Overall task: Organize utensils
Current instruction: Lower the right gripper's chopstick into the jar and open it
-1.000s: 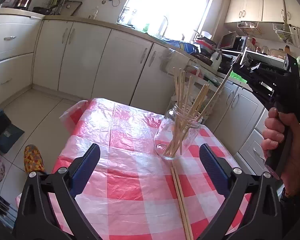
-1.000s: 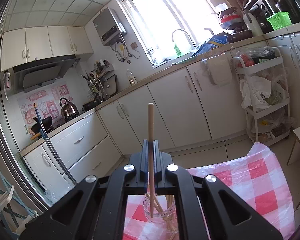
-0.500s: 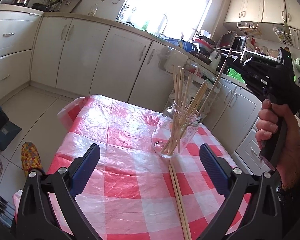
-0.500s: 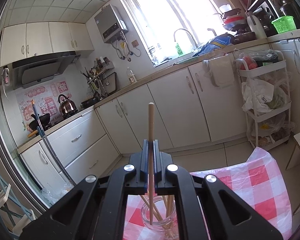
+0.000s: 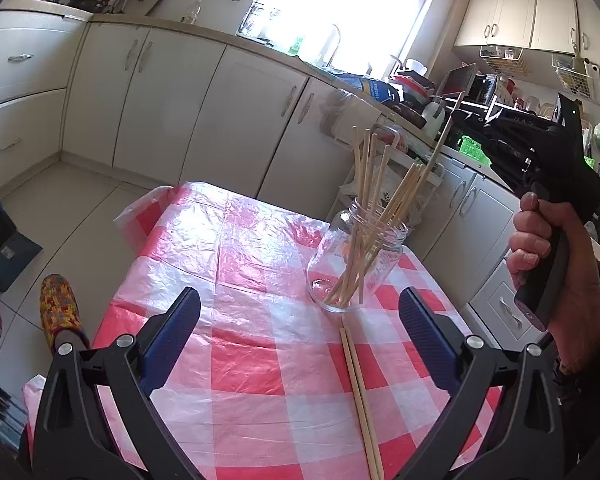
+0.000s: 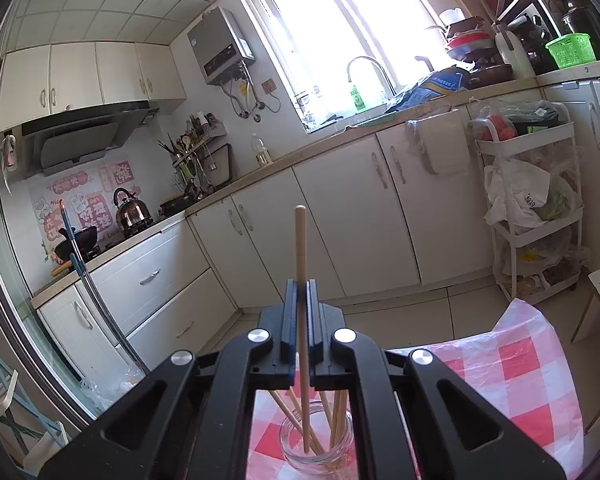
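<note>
A clear glass jar (image 5: 356,268) stands on the red-and-white checked tablecloth (image 5: 260,360) and holds several wooden chopsticks (image 5: 366,168). Two more chopsticks (image 5: 360,392) lie side by side on the cloth in front of the jar. My left gripper (image 5: 300,332) is open and empty, its blue pads on either side of the jar and short of it. My right gripper (image 6: 301,296) is shut on one upright chopstick (image 6: 300,248). That chopstick's lower end hangs in the mouth of the jar (image 6: 318,448). In the left wrist view a hand (image 5: 540,248) holds the right gripper (image 5: 466,120) above and right of the jar.
White kitchen cabinets (image 5: 228,112) and a counter run behind the table. A white trolley (image 6: 532,216) with bags stands at the right. A patterned slipper (image 5: 58,308) and a dark box (image 5: 4,248) lie on the tiled floor left of the table.
The right gripper still holds the chopstick over the jar, and the jar sits slightly lower in its view. The left gripper stays open, its view shifted a little.
</note>
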Demonstrator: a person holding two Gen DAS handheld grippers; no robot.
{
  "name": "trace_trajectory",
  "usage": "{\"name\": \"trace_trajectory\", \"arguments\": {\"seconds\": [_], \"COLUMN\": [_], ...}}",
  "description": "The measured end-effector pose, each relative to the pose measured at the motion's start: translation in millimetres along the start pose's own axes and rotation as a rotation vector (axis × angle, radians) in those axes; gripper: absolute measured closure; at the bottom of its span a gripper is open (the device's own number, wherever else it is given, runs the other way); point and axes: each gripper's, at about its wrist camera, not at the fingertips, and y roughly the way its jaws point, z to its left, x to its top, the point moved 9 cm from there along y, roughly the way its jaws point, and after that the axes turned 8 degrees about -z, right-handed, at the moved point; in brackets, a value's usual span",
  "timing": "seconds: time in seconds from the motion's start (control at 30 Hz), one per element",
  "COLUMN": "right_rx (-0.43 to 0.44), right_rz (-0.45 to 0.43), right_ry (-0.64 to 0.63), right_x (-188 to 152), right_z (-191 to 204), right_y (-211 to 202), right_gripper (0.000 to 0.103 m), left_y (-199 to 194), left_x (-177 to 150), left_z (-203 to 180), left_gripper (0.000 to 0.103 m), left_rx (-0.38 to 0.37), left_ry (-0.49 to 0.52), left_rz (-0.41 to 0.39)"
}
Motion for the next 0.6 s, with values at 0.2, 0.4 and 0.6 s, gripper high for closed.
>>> {"name": "trace_trajectory", "arguments": {"seconds": [0.2, 0.4, 0.6], "right_rx": [0.003, -0.002, -0.005], "right_rz": [0.007, 0.038, 0.121], "right_ry": [-0.016, -0.028, -0.076], "right_x": [-2, -12, -36], "right_z": [5, 5, 11], "right_y": [6, 10, 18], "right_gripper": [0.098, 0.098, 0.098], "left_y": [0, 0, 1], "left_x": [-1, -1, -2], "left_z": [1, 3, 2], "left_gripper": [0.008, 0.008, 0.008], "left_rx": [0.0, 0.003, 0.01], "left_ry": [-0.007, -0.02, -0.013], "left_rz": [-0.002, 0.001, 0.006]}}
